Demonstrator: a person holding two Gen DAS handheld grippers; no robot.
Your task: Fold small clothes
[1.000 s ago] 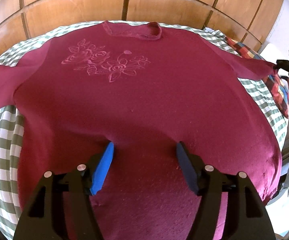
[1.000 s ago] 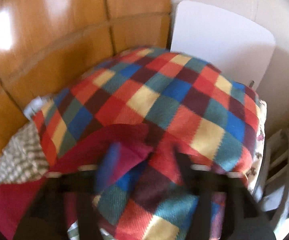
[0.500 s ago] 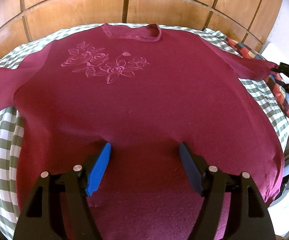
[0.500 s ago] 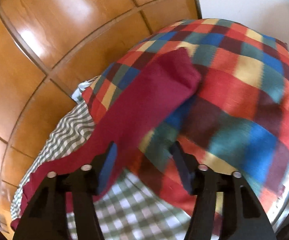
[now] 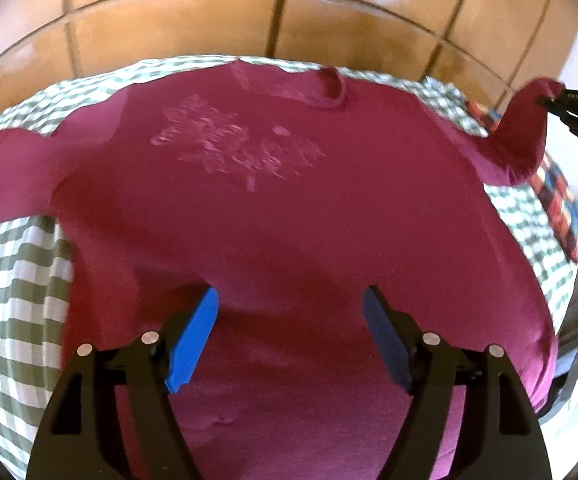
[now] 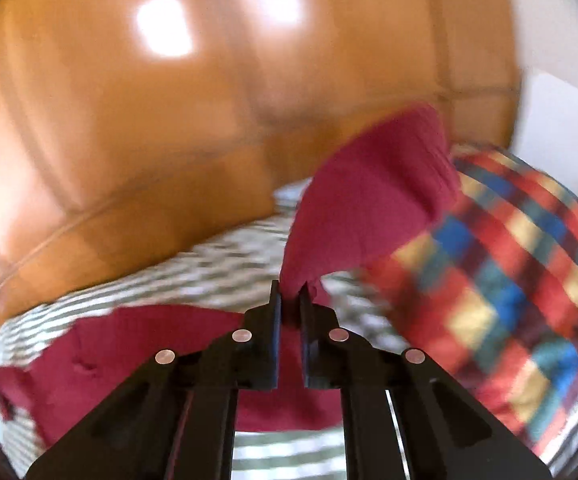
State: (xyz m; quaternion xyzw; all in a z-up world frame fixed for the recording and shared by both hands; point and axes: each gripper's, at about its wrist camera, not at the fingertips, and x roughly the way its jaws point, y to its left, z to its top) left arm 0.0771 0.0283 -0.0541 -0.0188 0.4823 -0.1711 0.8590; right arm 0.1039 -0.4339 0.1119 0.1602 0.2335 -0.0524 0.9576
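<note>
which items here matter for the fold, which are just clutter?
In play:
dark red knit sweater with floral embroidery
its sleeve, pinched in the right gripper
left gripper, open above the sweater

Just there:
multicoloured checked blanket
green-and-white checked sheet

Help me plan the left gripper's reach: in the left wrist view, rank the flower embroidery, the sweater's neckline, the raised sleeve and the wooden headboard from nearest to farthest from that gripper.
From the left gripper, open over the sweater's lower body:
1. Flower embroidery, ahead, slightly left on the chest.
2. Neckline, beyond it at the top edge.
3. Raised sleeve, far right, pinched by the right gripper.
4. Wooden headboard, behind the bed.
</note>
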